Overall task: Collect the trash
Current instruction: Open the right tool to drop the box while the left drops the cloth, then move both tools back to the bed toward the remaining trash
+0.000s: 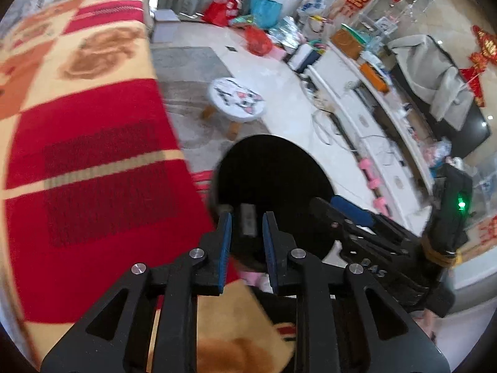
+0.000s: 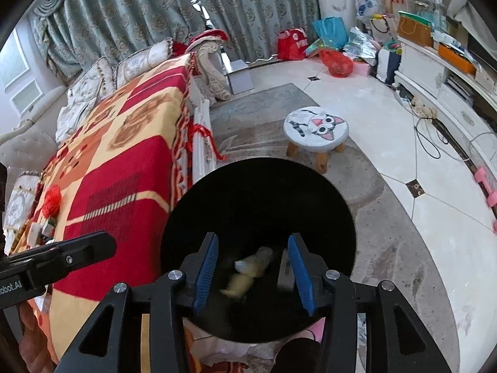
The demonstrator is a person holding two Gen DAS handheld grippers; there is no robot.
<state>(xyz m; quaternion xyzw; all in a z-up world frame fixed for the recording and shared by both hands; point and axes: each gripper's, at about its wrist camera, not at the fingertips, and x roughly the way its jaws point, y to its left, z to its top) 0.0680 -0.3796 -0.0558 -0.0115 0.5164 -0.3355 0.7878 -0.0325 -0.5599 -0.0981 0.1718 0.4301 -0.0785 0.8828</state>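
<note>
A round black trash bin [image 2: 257, 205] stands on the floor beside the blanket-covered sofa; it also shows in the left wrist view [image 1: 273, 171]. My right gripper [image 2: 253, 272] is open above the bin's mouth, and blurred yellowish-white trash [image 2: 248, 269] lies or falls inside the bin below it. A pale flat piece [image 2: 285, 272] lies inside by the right finger. My left gripper [image 1: 247, 233] is open over the bin's near rim, with a grey flat piece [image 1: 248, 222] seen in the bin between its fingers. More small items [image 2: 38, 231] lie on the sofa at left.
A red and yellow blanket [image 2: 124, 155] covers the sofa. A white cat-face stool [image 2: 315, 130] stands beyond the bin. Bags [image 2: 337, 62] are piled by the curtains. A white TV cabinet [image 2: 435, 71] with cables runs along the right. The other gripper [image 1: 388, 242] is right of the bin.
</note>
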